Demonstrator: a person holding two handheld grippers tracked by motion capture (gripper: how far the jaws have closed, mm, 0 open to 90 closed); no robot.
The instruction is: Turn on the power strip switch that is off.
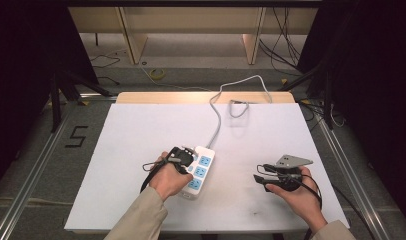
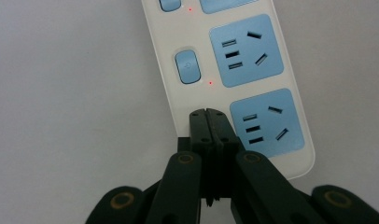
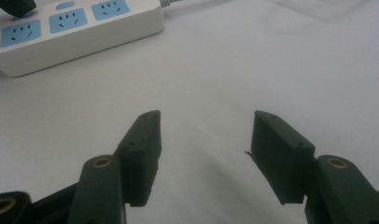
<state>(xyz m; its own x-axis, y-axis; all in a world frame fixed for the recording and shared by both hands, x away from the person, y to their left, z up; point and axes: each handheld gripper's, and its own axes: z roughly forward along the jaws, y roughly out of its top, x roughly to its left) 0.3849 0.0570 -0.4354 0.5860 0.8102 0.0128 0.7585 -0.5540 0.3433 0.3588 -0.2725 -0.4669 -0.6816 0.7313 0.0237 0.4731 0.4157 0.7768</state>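
Left gripper [image 2: 208,114], jaws clenched empty, presses down on the power strip [image 1: 200,171], which runs away from the person; right gripper [image 3: 204,140] hovers released beside it.

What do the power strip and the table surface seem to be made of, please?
Power strip: looks like moulded plastic, smooth cream body with a slight sheen, matte pale blue socket faces and buttons; rounded edges suggest moulding. Table: matte white top, no glare, possibly a laminate sheet or covering; a bare wood-coloured strip at the far edge.
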